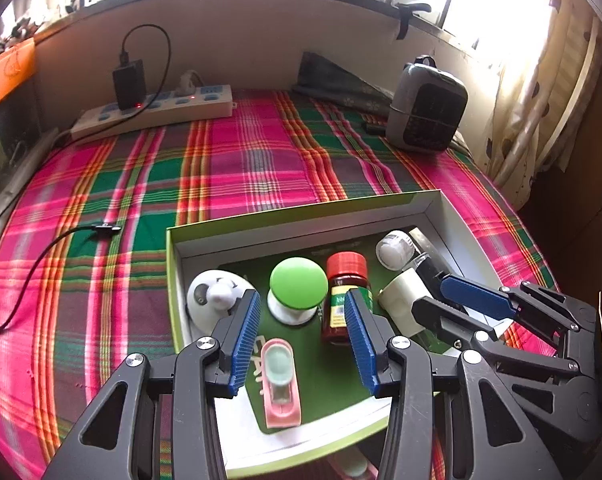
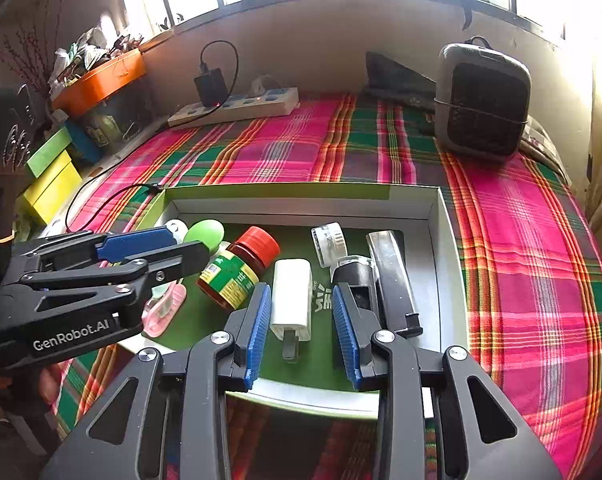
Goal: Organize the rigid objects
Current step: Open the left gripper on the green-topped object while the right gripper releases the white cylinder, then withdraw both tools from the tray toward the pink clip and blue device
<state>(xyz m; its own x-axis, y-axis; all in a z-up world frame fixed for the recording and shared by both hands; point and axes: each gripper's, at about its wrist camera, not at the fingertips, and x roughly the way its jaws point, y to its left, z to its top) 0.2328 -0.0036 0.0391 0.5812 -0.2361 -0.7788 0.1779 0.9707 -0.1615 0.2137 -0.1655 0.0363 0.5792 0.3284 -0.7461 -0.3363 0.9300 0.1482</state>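
Right gripper (image 2: 303, 324) spread, straddling the white charger (image 2: 291, 300) at lower centre, inside the box (image 2: 445, 240). Left gripper (image 1: 301, 334) spread, empty, over the pink item (image 1: 281, 384). Lower squarely, close on the charger's flat sides, probably avoiding the bottle (image 2: 237, 268).

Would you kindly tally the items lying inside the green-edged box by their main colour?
White: 3, the round gadget, the plug adapter and the small clear-and-white jar
Green: 1, the green-topped knob
Red and brown: 1, the red-capped bottle
Pink: 1, the pink case
Black: 1, the black device
Silver: 1, the silver bar
Total: 8
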